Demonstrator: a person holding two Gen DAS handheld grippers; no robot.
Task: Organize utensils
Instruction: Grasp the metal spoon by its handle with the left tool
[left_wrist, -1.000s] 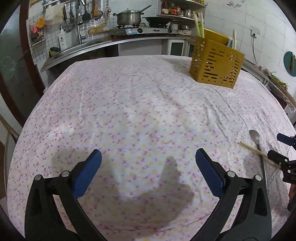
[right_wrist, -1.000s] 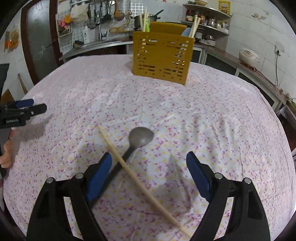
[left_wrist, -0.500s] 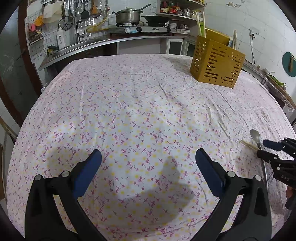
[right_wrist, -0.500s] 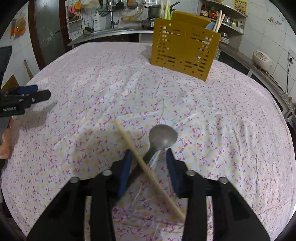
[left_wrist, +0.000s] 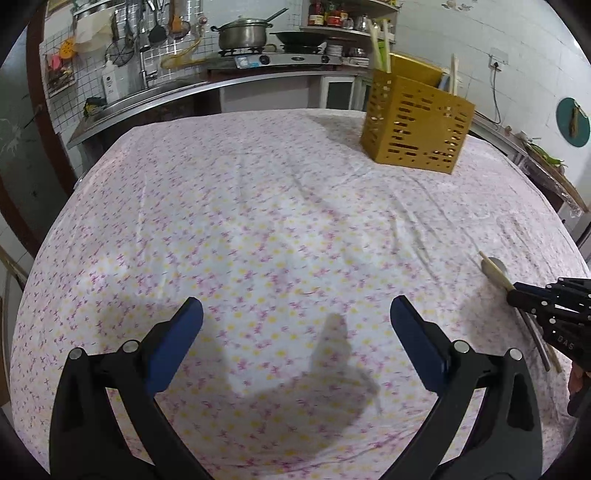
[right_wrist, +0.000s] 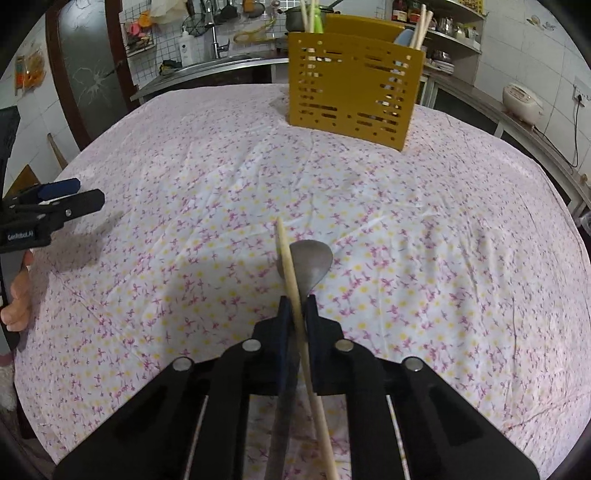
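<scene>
My right tongs (right_wrist: 297, 306) clamped wooden chopstick (right_wrist: 287, 258) plus metal spoon (right_wrist: 308, 260) on floral cloth (right_wrist: 406, 221); only right view showed this grip. My left tongs (left_wrist: 295, 325) spread apart. Slotted yellow holder (left_wrist: 417, 129) far.

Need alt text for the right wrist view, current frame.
The right gripper is shut on a wooden chopstick and a metal spoon over a floral tablecloth. A yellow utensil caddy stands beyond; the left gripper shows at left.
</scene>
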